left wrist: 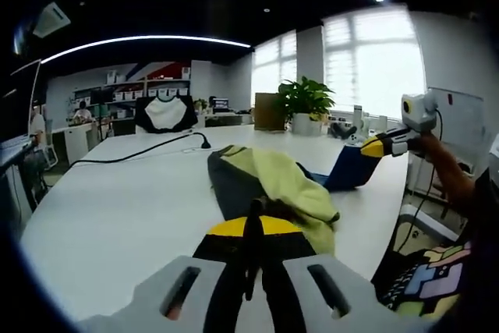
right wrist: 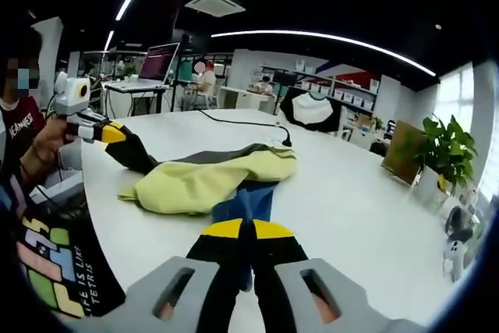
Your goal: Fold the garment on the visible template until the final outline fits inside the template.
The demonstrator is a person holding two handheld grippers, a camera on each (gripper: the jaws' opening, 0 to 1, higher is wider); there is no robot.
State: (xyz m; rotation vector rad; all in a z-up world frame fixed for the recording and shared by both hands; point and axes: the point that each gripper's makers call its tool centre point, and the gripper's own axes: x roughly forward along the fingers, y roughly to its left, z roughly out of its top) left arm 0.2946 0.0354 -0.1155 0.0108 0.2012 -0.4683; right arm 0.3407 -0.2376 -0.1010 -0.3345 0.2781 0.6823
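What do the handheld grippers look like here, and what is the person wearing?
Each gripper has black fingers with yellow tips, rising from a light grey base with two dark slots. The right gripper has a black cable trailing behind it. The person wears a dark shirt printed with coloured Tetris blocks.

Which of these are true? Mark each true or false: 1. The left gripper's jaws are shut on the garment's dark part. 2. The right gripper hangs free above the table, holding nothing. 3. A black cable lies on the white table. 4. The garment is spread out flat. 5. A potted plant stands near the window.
1. True: the left gripper is shut on the dark part of the garment.
2. False: the right gripper is shut on the garment's blue part.
3. True: a black cable runs across the white table.
4. False: it lies bunched, yellow-green fabric heaped over grey and blue.
5. True: the potted plant stands by the bright window.
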